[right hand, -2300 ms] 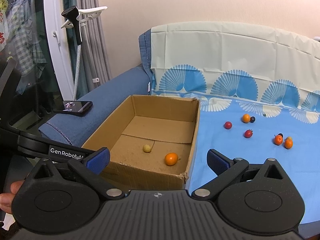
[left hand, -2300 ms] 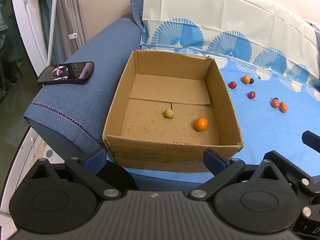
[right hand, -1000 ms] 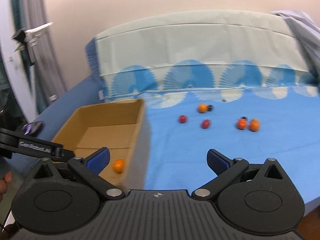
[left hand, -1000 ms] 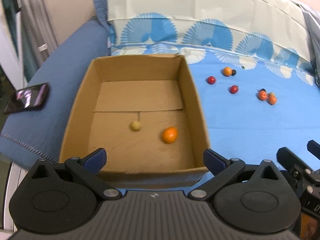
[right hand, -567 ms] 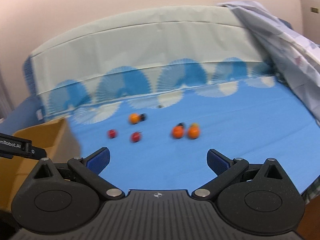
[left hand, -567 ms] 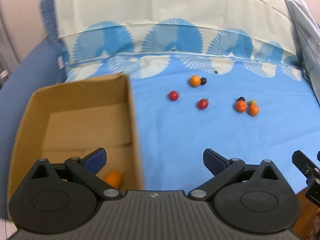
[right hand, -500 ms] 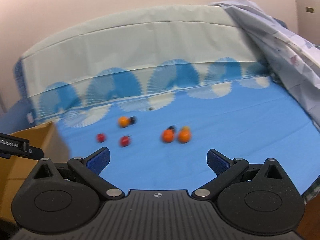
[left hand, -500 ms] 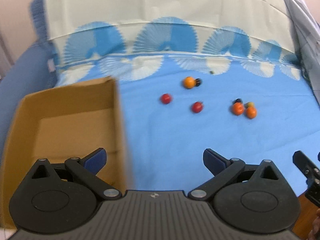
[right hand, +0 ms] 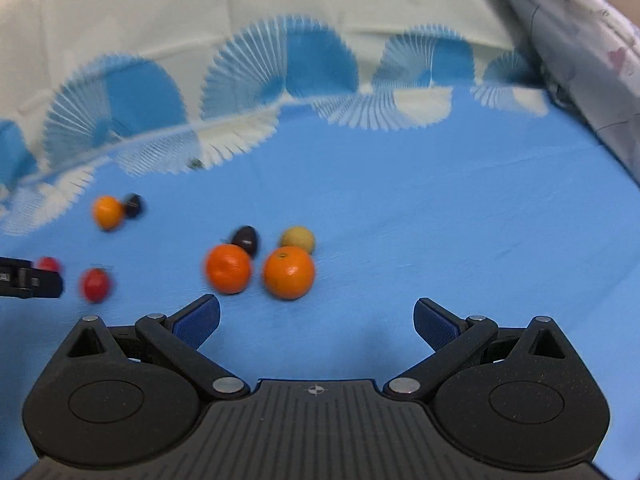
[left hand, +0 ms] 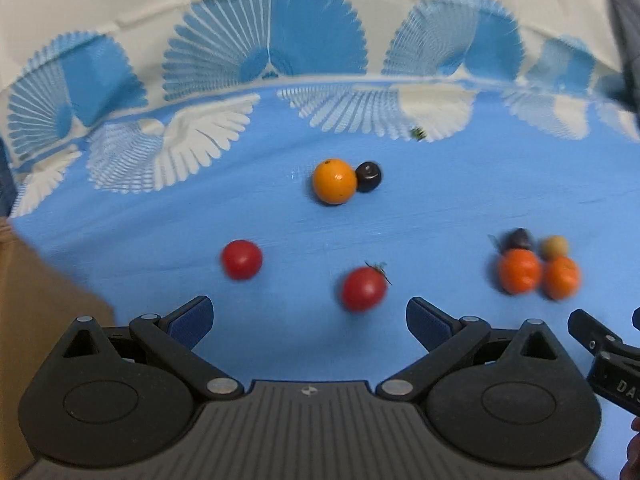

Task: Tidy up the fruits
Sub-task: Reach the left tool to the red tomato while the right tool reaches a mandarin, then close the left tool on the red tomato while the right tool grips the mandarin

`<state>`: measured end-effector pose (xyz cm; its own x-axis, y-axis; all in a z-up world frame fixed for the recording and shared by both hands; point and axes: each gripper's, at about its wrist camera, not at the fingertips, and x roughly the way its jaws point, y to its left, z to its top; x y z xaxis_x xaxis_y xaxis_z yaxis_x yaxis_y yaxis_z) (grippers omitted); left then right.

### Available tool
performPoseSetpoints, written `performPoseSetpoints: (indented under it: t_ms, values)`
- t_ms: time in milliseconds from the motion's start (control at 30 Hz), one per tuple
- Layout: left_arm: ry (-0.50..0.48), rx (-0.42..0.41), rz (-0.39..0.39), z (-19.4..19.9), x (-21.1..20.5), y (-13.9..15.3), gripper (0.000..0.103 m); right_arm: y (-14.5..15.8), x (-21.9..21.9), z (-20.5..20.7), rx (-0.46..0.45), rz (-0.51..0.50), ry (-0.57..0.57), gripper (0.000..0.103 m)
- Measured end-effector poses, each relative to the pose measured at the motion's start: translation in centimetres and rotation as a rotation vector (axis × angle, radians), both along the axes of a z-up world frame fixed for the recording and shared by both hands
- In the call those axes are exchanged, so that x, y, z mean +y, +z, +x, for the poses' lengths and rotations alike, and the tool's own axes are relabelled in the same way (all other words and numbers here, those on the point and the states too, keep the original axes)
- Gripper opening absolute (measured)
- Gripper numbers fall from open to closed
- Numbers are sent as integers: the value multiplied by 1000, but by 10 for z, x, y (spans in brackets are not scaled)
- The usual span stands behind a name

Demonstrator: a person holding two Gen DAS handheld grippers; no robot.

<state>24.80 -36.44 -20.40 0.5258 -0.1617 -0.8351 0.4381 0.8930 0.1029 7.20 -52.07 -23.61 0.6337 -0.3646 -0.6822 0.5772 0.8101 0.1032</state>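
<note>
— Eight fruits lie on the blue cloth (left hand: 460, 208), none of them held. From the left wrist, going left to right: a corner of the cardboard box (left hand: 36, 320) at the edge, a red tomato (left hand: 241, 259), a second red tomato with a stem (left hand: 363, 288), and behind them an orange (left hand: 334, 181) touching a small dark fruit (left hand: 368, 176). Far right sits a tight cluster: two orange fruits (left hand: 518, 271) side by side, with a dark one and a pale yellow one just behind.

— And the left tongs (left hand: 308, 316)?

— Spread wide, nothing between the blue pads; the stemmed tomato lies just ahead of the gap. What does the right wrist add?

— No box there. On its left edge, part of the other tool (right hand: 30, 280) half covers one tomato. The stemmed tomato (right hand: 95, 284) is beside it, the lone orange (right hand: 107, 212) and its dark neighbour (right hand: 133, 205) further back. The cluster is near the middle: left orange (right hand: 228, 268), right orange (right hand: 288, 272), dark fruit (right hand: 245, 240) and pale yellow fruit (right hand: 297, 240) behind them. At far right, a grey crumpled sheet (right hand: 580, 48).

— The right tongs (right hand: 316, 320)?

— Also gaping and empty, with the cluster just ahead, toward the left finger. That view is blurred on its left side.
</note>
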Motion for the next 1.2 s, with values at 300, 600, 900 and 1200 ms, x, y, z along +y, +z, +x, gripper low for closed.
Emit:
performPoseSetpoints:
  t_ms: [300, 600, 900, 1200]
  values:
    - [6, 45, -31, 38, -18, -51, 103, -50, -9, 42, -19, -144, 1, 102]
    - [-4, 33, -36, 36, -18, -52, 103, -50, -10, 42, -22, -146, -1, 102]
    - [-5, 32, -35, 35, -18, -53, 103, -50, -9, 43, -20, -149, -1, 102]
    - [-60, 55, -38, 22, -19, -33, 34, -33, 9, 42, 3, -175, 106, 39]
